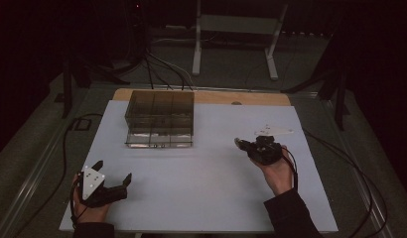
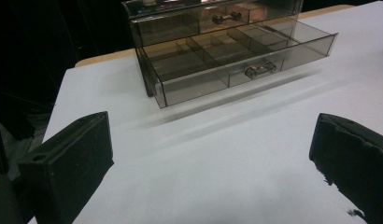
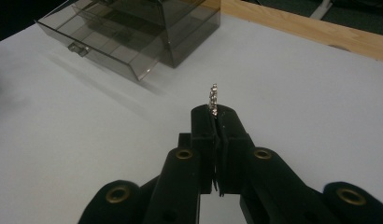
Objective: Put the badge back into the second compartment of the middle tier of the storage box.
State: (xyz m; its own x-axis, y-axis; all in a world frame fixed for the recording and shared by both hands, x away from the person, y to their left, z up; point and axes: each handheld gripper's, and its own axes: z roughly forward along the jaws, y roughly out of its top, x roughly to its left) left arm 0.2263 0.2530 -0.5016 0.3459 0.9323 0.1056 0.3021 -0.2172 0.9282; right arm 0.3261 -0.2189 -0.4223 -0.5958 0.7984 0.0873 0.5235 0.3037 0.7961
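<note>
A: Chain (image 3: 213, 99), small and silvery, stands pinched between the fingers of the right gripper (image 3: 214, 116), its free end poking straight up past the closed tips. Which way does the organiser lie from it?

B: Ahead and to the gripper's left. In the high view the right gripper (image 1: 241, 144) hangs above the bench (image 1: 206, 198), well apart from the smoky organiser (image 1: 160, 119), which sits toward the far left of the white surface.

A: And the drawer?

B: Bottom drawer (image 2: 236, 60) is pulled out toward the person, its dividers running front to back, compartments open to the top. The chain's long axis runs along the fingers, so it would need to travel left across the bench and tip down over a compartment, by my reading.

A: What about the other hand?

B: Left gripper (image 1: 112, 181) rests low at the near left corner, fingers (image 2: 70, 163) spread wide with nothing between them. It sits about as far from the drawer, pointing at its front, but the right one carries the load.
</note>
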